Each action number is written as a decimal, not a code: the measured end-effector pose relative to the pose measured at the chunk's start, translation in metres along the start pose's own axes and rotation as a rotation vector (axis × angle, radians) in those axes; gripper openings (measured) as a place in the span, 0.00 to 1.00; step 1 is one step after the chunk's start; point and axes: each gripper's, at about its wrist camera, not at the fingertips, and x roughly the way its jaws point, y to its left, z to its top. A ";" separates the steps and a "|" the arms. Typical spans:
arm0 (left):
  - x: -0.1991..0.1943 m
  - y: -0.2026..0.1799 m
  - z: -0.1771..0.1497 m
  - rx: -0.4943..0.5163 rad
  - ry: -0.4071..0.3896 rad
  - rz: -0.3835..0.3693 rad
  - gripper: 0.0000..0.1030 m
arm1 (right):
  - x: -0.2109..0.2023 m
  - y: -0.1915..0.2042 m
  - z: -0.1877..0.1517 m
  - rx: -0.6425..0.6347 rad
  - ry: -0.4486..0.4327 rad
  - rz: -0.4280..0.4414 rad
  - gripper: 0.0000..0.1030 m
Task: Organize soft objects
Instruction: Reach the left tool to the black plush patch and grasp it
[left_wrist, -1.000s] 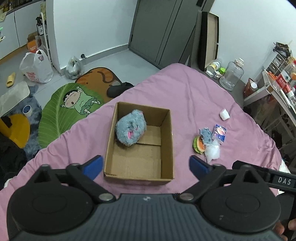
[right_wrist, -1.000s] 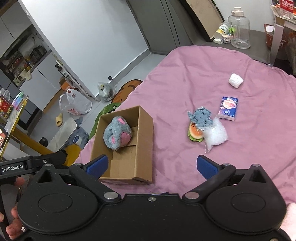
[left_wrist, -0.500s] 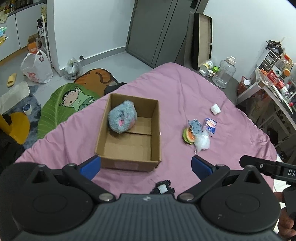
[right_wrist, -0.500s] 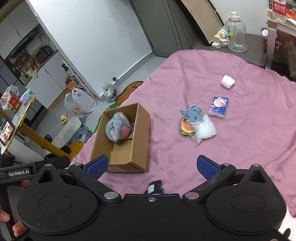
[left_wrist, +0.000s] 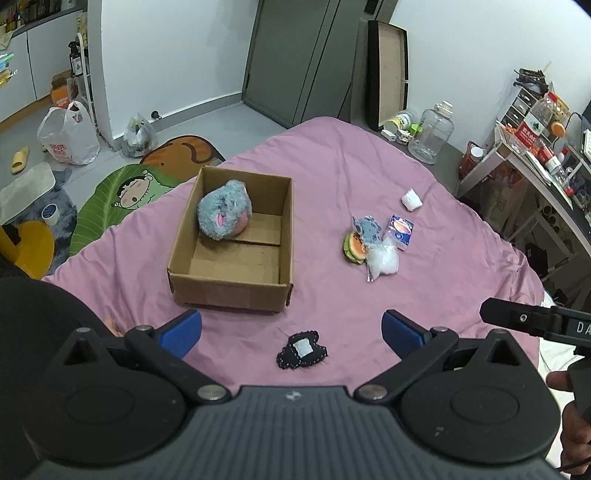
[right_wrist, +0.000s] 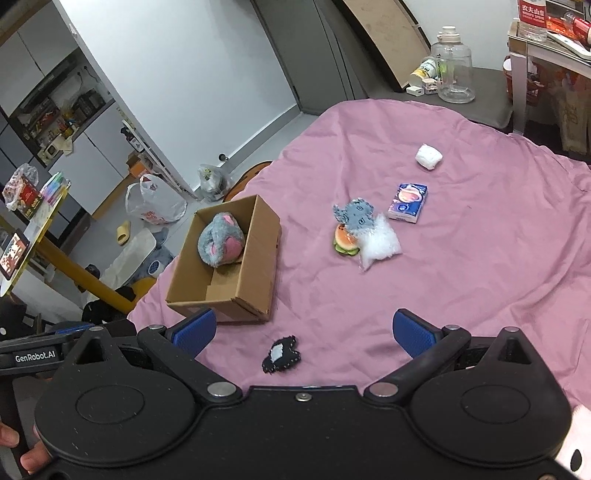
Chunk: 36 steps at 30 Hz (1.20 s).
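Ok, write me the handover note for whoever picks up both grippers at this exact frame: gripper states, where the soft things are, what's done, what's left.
Left gripper: open, holding nothing, above the near edge of the pink sheet.
Right gripper: open, holding nothing, beside it.
Done: grey plush lies in the far end of the cardboard box.
Left on the sheet: black felt patch nearest, lying between the left gripper's fingers; cluster right of the box with burger toy, grey felt piece and clear stuffing bag; tissue pack; white wad farthest.
Likely next: the black patch.
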 end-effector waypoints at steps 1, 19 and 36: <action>0.001 -0.001 -0.002 -0.001 0.000 -0.001 1.00 | -0.001 -0.002 -0.002 0.005 0.004 0.001 1.00; 0.027 -0.030 -0.026 0.060 0.034 0.025 0.98 | 0.005 -0.032 -0.017 0.007 0.029 0.006 1.00; 0.087 -0.040 -0.026 0.072 0.145 0.044 0.96 | 0.042 -0.065 -0.008 0.045 0.072 -0.017 0.99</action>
